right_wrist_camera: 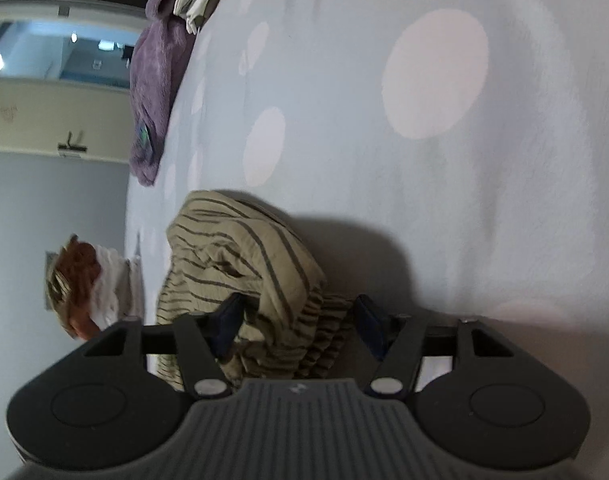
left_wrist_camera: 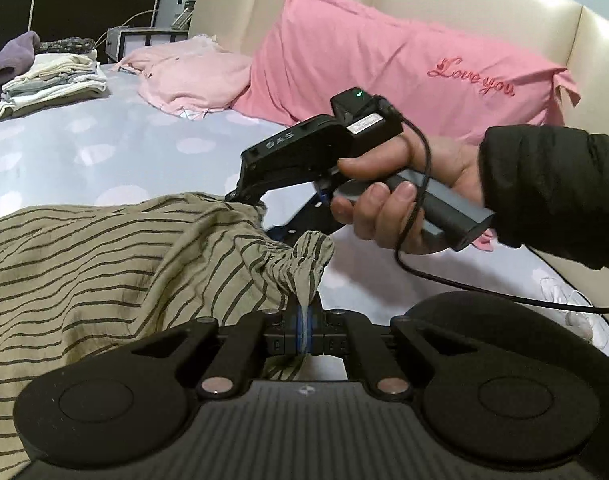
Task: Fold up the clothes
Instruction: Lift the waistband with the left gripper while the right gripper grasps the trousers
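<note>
Striped olive garment (left_wrist_camera: 104, 264) lies crumpled on the bed's dotted blue sheet (left_wrist_camera: 104, 148). One bunched corner is pinched tight in the left hand-held gripper (left_wrist_camera: 304, 332). The right hand-held gripper (right_wrist_camera: 296, 322), jaws spread wide, straddles another fold. Behind lie a pink pillow (left_wrist_camera: 384, 60) and folded clothes (left_wrist_camera: 52, 80).
</note>
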`<state>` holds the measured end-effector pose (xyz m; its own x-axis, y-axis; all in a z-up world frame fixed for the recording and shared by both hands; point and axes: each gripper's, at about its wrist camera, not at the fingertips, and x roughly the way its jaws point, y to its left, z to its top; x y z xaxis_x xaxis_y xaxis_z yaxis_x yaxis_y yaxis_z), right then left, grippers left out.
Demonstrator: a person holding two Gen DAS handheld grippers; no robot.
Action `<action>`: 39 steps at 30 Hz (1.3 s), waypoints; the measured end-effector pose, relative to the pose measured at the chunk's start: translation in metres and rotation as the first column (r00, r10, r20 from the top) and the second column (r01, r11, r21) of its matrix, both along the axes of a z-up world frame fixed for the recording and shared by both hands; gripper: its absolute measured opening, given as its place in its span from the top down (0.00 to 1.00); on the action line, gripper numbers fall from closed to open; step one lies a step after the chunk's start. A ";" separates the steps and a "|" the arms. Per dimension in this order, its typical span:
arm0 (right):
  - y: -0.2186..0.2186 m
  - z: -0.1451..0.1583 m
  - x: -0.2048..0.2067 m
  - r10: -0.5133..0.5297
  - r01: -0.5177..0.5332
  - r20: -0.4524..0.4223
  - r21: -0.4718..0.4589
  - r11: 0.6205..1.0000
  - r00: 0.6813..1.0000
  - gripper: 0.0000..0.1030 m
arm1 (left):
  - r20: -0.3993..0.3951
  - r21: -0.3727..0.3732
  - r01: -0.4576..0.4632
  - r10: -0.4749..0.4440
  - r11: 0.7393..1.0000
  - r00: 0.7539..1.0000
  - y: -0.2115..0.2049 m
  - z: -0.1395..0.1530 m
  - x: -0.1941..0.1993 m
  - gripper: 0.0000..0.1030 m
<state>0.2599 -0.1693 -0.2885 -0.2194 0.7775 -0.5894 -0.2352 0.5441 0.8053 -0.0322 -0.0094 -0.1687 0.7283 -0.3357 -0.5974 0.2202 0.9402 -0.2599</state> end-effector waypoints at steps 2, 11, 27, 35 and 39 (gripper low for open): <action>0.004 0.005 -0.001 -0.010 0.010 -0.002 0.018 1.000 1.000 0.78 | -0.001 0.004 0.004 -0.004 1.000 1.000 -0.001 -0.001 -0.001 1.00; 0.032 0.089 -0.006 0.034 -0.035 0.209 0.004 0.999 0.977 0.86 | 0.046 -0.102 -0.104 0.109 0.989 0.993 0.020 0.019 -0.012 1.00; 0.227 0.184 -0.073 0.373 -0.328 0.447 -0.177 0.928 0.813 0.87 | -0.014 -0.339 -0.508 0.536 0.792 0.844 0.139 0.044 -0.084 1.00; 0.278 0.160 -0.090 0.455 -0.343 0.421 -0.315 0.885 0.785 0.87 | -0.057 -0.335 -0.549 0.565 0.766 0.823 0.163 0.034 -0.093 1.00; 0.243 0.157 -0.085 0.355 -0.259 0.402 -0.274 0.926 0.844 0.87 | -0.037 -0.325 -0.524 0.543 0.787 0.839 0.163 0.037 -0.091 1.00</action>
<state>0.1747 0.0735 -0.1313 -0.1098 0.5674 -0.8161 -0.7181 0.5224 0.4598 -0.1234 0.1540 -0.1317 0.8748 -0.0431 -0.4826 -0.2701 0.7836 -0.5595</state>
